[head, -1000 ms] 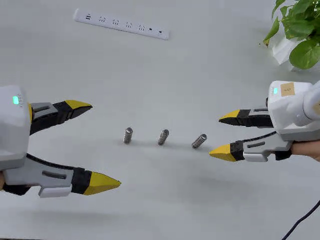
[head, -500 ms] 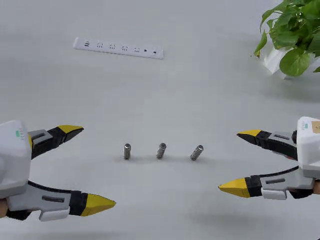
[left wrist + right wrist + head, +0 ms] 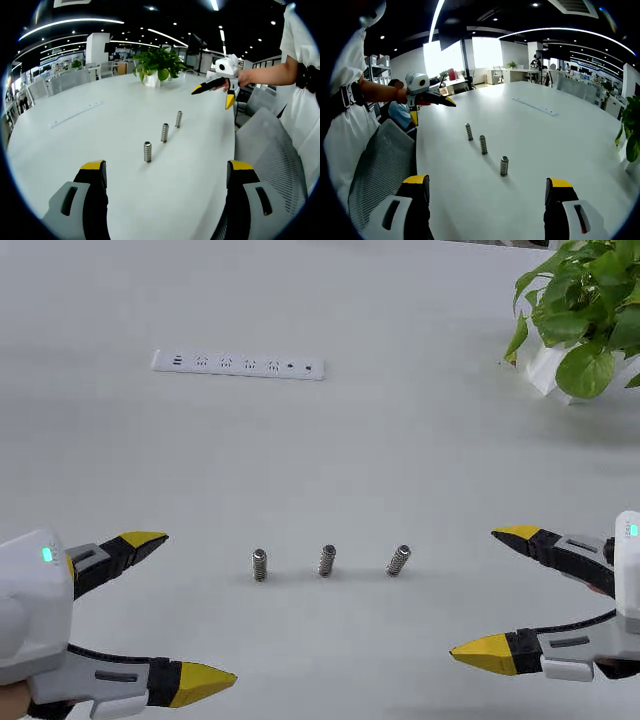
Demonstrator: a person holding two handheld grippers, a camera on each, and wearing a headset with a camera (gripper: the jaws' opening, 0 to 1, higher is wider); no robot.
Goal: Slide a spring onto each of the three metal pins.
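Springs [image 3: 327,560]: three, upright in a row on table [image 3: 400,440], apparently seated on pins, hence standing unaided. Left gripper [image 3: 188,608], right gripper [image 3: 480,591]: jaws wide, empty, flanking well clear; task seemingly complete.

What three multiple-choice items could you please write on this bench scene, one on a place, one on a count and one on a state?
1. Where does the power strip lie? A. on a chair B. on the floor C. on the table, beyond the springs
2. How many springs stand in the row? A. two B. three C. five
3. How is the left tool? A. open, empty B. shut on a spring C. shut on a cable
Answers: C, it lies past the row in the head view; B, three stand side by side; A, its jaws stand apart with nothing between.
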